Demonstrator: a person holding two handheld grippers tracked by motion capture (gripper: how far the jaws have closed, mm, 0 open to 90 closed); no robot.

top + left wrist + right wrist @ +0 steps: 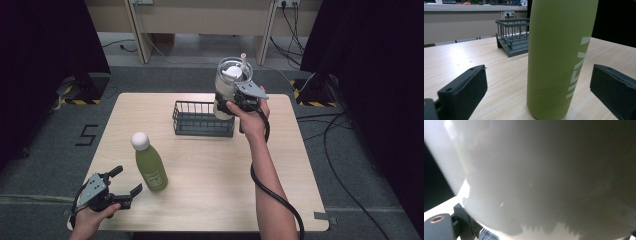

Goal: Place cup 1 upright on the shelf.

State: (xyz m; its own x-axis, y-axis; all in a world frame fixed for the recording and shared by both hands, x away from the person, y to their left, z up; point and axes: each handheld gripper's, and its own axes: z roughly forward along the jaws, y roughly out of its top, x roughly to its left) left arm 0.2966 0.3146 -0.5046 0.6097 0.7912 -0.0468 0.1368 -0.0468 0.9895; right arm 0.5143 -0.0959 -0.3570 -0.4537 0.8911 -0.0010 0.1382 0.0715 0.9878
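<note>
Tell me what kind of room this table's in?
Probably a lab or recording setup: black curtains flank the wooden table, hazard-striped stands sit on grey carpet, and cables run to wall sockets.

White lettering runs lengthwise up the side of the green bottle [559, 57] in the left gripper view, cropped and too partial to read as a word. In the high view, a dark figure "5" [86, 135] is marked on the grey floor left of the table.
</note>
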